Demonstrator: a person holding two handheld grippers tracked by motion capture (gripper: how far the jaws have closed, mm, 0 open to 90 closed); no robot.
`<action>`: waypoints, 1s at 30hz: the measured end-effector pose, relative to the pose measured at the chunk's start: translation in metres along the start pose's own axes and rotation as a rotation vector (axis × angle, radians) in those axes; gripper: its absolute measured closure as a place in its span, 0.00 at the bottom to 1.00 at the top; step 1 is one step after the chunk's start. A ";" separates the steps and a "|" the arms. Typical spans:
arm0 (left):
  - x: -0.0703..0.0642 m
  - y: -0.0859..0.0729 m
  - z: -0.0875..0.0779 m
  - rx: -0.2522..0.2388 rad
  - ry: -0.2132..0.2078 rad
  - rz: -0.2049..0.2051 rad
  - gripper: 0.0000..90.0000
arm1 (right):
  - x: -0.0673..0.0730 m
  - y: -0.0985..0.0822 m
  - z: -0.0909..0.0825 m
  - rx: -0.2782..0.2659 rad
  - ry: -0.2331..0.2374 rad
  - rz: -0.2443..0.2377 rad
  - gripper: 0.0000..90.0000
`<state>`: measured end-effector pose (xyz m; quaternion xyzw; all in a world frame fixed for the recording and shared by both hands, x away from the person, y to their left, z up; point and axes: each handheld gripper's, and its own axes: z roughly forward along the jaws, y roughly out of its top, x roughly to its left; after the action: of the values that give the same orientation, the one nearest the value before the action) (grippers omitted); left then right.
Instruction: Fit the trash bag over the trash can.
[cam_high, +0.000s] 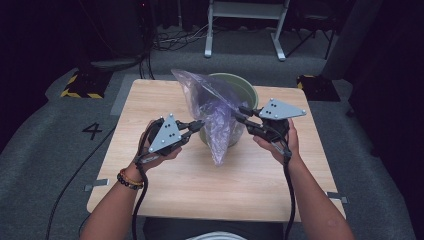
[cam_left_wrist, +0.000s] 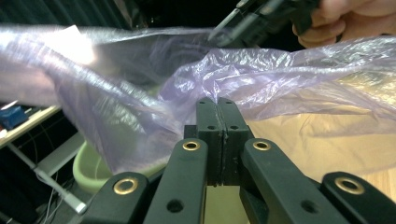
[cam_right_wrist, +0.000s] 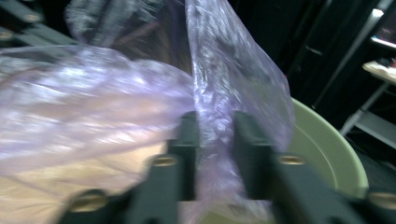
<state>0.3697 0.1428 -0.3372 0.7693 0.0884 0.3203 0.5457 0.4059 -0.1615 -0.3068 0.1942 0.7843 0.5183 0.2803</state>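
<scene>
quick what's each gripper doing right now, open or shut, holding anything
Left gripper: shut on the purple plastic bag.
Right gripper: closed on a fold of the same bag, above the green bucket.

I note black two-jaw grippers with brass-ringed screws: left gripper (cam_high: 196, 124), right gripper (cam_high: 239, 113). Each carries a grey triangular plate and black cable. Beaded bracelets (cam_high: 129, 180) circle the left wrist.

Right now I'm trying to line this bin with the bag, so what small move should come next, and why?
Probably draw the two hands apart to spread the bag's mouth. The left tongs are shut on the purple bag, and the right tongs have film between their jaws, yet the bag hangs bunched against the green bin's near side, not over its rim.
</scene>
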 end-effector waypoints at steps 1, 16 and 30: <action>0.000 -0.003 0.000 0.009 0.007 0.000 0.99 | -0.002 -0.002 0.000 0.005 -0.005 0.008 0.97; 0.022 -0.043 -0.002 0.100 0.077 -0.075 1.00 | -0.050 -0.039 -0.013 0.036 -0.163 0.180 1.00; 0.040 -0.066 0.020 0.178 0.112 -0.135 0.99 | -0.090 -0.073 0.019 0.100 -0.222 0.303 1.00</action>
<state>0.4269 0.1723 -0.3842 0.7880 0.1986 0.3160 0.4897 0.4861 -0.2303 -0.3578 0.3796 0.7351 0.4905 0.2738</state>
